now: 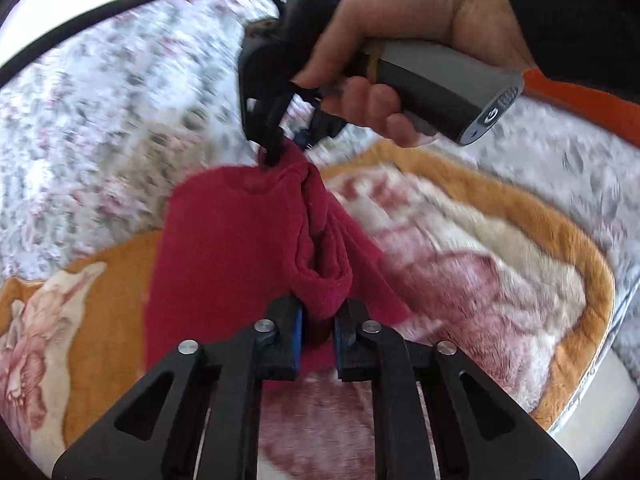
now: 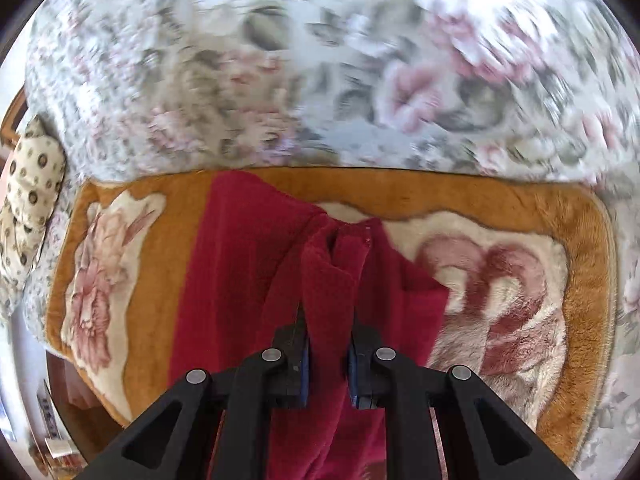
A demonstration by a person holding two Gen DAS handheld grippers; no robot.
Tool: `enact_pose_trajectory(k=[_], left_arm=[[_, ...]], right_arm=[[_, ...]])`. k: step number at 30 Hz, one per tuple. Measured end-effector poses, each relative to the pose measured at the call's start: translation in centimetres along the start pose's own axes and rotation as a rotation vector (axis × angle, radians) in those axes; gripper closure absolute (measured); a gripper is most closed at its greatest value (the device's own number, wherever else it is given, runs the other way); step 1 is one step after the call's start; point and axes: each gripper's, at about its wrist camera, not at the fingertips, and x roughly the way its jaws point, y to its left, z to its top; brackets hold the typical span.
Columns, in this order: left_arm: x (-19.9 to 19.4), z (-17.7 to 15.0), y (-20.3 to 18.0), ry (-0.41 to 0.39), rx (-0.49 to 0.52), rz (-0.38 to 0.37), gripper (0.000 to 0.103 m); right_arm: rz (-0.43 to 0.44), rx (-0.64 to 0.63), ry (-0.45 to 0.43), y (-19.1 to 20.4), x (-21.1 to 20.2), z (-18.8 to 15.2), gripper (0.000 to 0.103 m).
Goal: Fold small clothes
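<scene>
red cloth (image 1: pixel 224 248) (no legible writing)

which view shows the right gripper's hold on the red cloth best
The left wrist view: it shows the right gripper from outside, held by a hand, pinching the top edge of the red cloth so it hangs. The right wrist view shows only its own fingers shut on bunched cloth, close up.
</scene>
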Motion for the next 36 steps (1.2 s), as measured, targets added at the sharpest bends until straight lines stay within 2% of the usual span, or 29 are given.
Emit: enact_pose_trajectory(k=[2,4,6,8,10,13,15,17,19,20,22,25,28,32,34,36], left_arm=[[1.0,-0.6,-0.1,0.058,-0.001,-0.062,0.082],[1.0,-1.5,-0.2,0.098,-0.015,-0.144,0.073],[-0.1,-2.4,0.4,0.107,-0.017,-0.192,0.071],[-1.7,-3.4,1.5,0.116,-0.036,-0.250,0.071],[-3.5,-4.6,3.1,0.111,-0.078,-0.256,0.071],[-5.6,-6.0,6.5,0.079,-0.173,-0.216,0.071],[-5.9,-6.2,9.3,0.049,-0.258,-0.168,0.071],[-5.4,-6.0,11.6,0.036,-0.367,-0.183,0.071],[-4.2,-5.5,13.1,0.032,-0.449,-0.249,0.071],[-3.1,-5.0,13.6,0.025,-0.494,-0.298,0.071],[-1.2,-4.8,14.3,0.064,-0.575,-0.329,0.071],[1.4,-5.5,14.2,0.143,-0.649,-0.343,0.072],[1.3,-5.8,13.7,0.125,-0.637,-0.325,0.072],[1.2,-5.3,13.4,0.119,-0.591,-0.296,0.072],[0.9,-3.7,14.0,0.094,-0.576,-0.276,0.072],[1.6,-1.0,15.1,0.054,-0.578,-0.297,0.072]], right_arm=[[-0.047,-0.021,-0.035,-0.4,1.2,-0.4,0.088],[-0.046,0.008,-0.073,-1.1,2.0,-1.0,0.086],[-0.016,0.072,-0.145,-2.1,1.2,-1.3,0.086],[0.003,0.135,-0.262,-3.1,-0.9,-2.0,0.086],[-0.007,0.129,-0.352,-3.2,-3.4,-3.2,0.083],[-0.003,-0.077,-0.455,-0.7,-6.6,-6.7,0.083],[0.052,-0.211,-0.489,0.8,-7.5,-9.3,0.083],[0.094,-0.369,-0.489,2.9,-7.2,-12.4,0.083],[0.127,-0.520,-0.452,4.9,-6.0,-14.9,0.083],[0.117,-0.566,-0.436,5.7,-5.3,-15.6,0.083],[0.045,-0.630,-0.414,6.6,-3.2,-16.6,0.083],[-0.057,-0.620,-0.392,5.0,-0.1,-17.0,0.083],[-0.009,-0.633,-0.442,2.9,0.7,-18.0,0.083],[0.034,-0.616,-0.442,2.2,1.1,-17.4,0.083],[0.050,-0.606,-0.455,1.9,1.1,-17.5,0.083],[0.066,-0.597,-0.459,1.7,1.0,-17.5,0.083]])
